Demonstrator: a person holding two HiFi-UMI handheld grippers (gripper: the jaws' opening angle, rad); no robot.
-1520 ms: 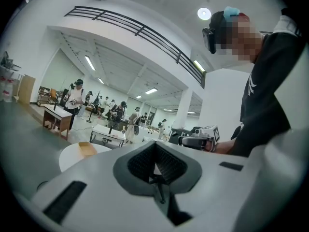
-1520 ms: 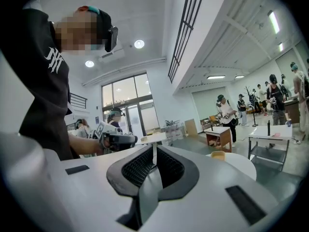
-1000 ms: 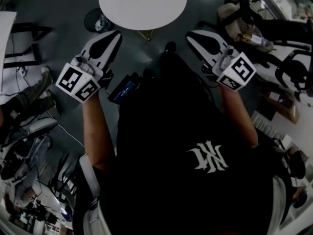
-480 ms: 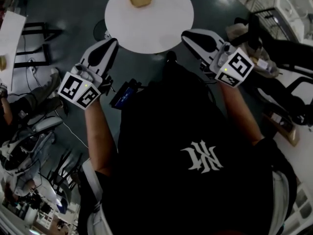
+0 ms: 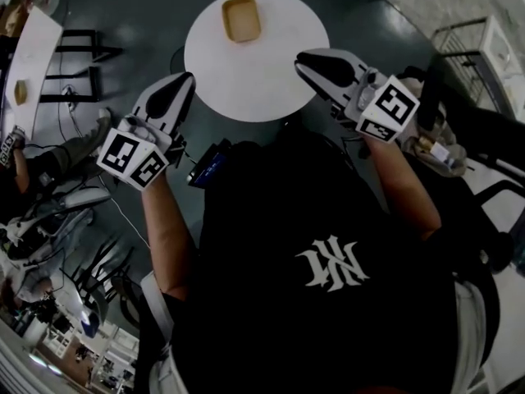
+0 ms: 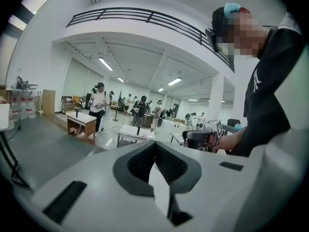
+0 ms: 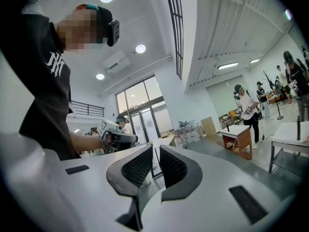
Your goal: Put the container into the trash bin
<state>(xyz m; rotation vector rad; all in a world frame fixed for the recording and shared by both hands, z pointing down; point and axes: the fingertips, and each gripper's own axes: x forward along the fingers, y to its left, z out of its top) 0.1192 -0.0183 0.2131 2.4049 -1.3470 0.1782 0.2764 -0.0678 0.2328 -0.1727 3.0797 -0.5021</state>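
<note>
Looking down past a black shirt with a white logo (image 5: 328, 261) at a round white bench (image 5: 246, 80) on a dark grey floor (image 5: 148, 6). On the far side of the bench top, near the rim: a small tan tray-shaped container (image 5: 241, 19), with nothing touching it. To the left of the bench, out over the floor: a white-and-black left tool (image 5: 185, 80), squeezed tight with nothing inside. On the other side: a white-and-black right tool (image 5: 303, 59), tip over the bench's right edge, closed down to a thin slit, gripping nothing. Both well apart from the container. Far behind, in a big bright hall: other people (image 6: 99, 105) standing around.
</note>
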